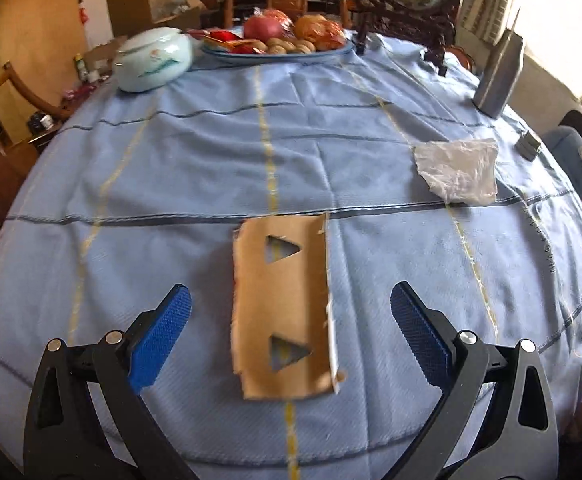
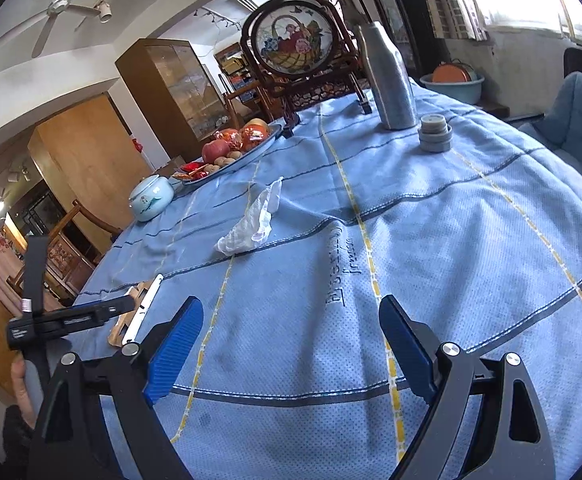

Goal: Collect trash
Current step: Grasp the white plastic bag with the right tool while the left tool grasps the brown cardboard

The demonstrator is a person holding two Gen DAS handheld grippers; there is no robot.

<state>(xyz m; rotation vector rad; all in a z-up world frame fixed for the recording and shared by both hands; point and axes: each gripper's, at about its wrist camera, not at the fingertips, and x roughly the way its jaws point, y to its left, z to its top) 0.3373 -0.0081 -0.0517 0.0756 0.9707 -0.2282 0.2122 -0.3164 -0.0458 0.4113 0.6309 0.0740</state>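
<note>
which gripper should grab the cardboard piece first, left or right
Left. The left gripper is open with the cardboard piece lying flat right between its fingers. The right gripper is open over bare tablecloth, with the cardboard off to its left; it sits closer to the crumpled plastic.

Left tongs (image 1: 291, 320) and right tongs (image 2: 291, 344) both spread wide, empty, low and level.

- A blue tablecloth (image 1: 195, 168) with yellow and dark stripes is covering my table
- A pale lidded ceramic jar (image 1: 153, 60) is sitting at the far left, just beside a platter of fruit and nuts (image 1: 279, 42)
- A round painted screen on a carved dark stand (image 2: 291, 44) is standing behind them
- A tall grey bottle (image 2: 391, 80) is standing upright near a small stack of grey round tins (image 2: 434, 134)
- A ceiling fan (image 2: 57, 10) is hanging overhead
</note>
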